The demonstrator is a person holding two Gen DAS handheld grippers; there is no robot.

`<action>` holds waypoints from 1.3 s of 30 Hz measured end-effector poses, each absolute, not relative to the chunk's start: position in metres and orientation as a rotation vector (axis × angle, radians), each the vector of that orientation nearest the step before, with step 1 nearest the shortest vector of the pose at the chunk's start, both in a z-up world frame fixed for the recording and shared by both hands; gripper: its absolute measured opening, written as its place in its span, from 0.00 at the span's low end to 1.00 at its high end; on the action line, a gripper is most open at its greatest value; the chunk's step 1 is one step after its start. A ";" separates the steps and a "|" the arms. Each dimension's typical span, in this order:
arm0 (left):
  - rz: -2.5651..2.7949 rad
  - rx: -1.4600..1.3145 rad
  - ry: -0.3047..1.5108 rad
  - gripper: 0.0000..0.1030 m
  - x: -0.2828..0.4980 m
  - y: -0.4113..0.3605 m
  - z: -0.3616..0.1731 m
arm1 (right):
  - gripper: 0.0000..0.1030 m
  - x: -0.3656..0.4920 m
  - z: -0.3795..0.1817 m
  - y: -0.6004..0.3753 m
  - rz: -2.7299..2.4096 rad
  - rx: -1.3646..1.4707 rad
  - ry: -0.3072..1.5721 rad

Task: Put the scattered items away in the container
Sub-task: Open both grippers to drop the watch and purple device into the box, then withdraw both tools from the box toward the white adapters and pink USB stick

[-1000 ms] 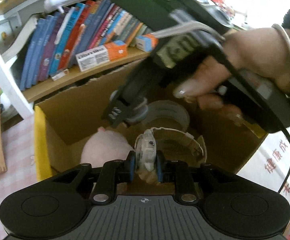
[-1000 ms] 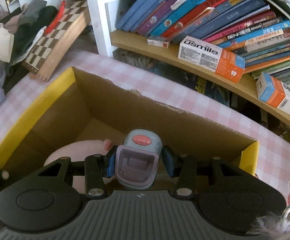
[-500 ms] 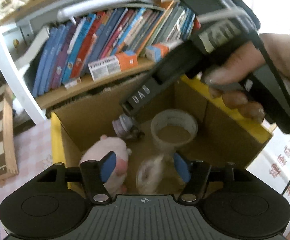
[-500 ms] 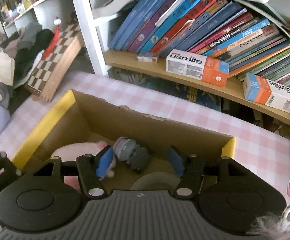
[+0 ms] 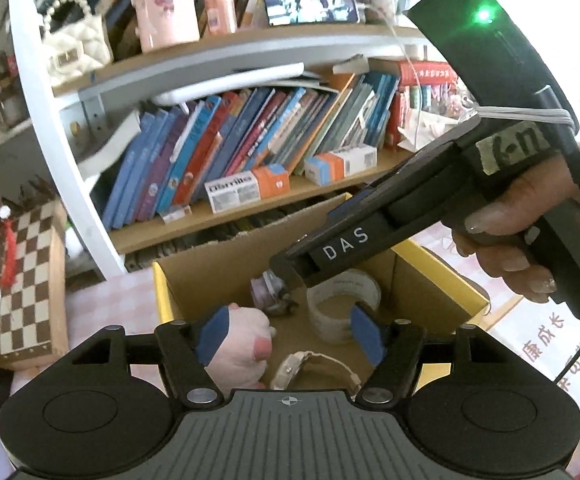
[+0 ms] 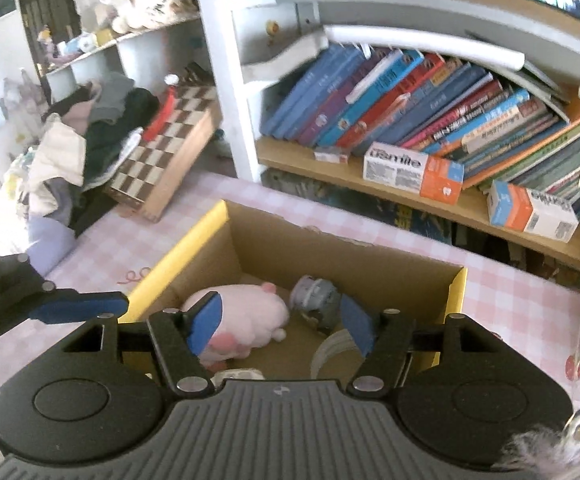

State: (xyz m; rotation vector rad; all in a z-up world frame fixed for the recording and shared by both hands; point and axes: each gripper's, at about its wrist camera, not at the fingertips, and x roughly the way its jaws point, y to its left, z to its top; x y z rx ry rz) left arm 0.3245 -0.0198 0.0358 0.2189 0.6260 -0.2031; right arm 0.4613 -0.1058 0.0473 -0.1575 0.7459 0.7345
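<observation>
An open cardboard box (image 5: 217, 268) (image 6: 330, 256) with yellow flaps sits on the pink checked tablecloth. Inside lie a pink plush toy (image 5: 241, 336) (image 6: 245, 312), a grey-purple gadget (image 5: 263, 292) (image 6: 316, 296), a tape roll (image 5: 346, 296) (image 6: 330, 350) and a white watch (image 5: 310, 368). My left gripper (image 5: 287, 336) is open and empty above the box. My right gripper (image 6: 277, 326) is open and empty above the box; its body shows in the left wrist view (image 5: 410, 208), held by a hand.
A bookshelf with leaning books (image 6: 430, 108) and orange-white cartons (image 6: 412, 172) stands behind the box. A folded chessboard (image 6: 161, 160) (image 5: 25, 280) leans at the left beside a pile of clothes (image 6: 81, 132). The left gripper's finger (image 6: 77, 306) reaches in from the left.
Both grippers opened and rose away from the box. The left let go of the watch and the right let go of the grey-purple gadget; both items now lie in the box.
</observation>
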 end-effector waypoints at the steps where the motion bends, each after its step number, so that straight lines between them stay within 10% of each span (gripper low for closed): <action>1: -0.203 0.222 0.619 0.69 0.322 -0.019 0.037 | 0.63 0.456 0.050 -0.106 0.736 -0.161 0.735; 39: -0.054 0.088 0.549 0.86 0.140 0.033 0.022 | 0.70 0.211 0.029 -0.175 0.360 -0.156 0.641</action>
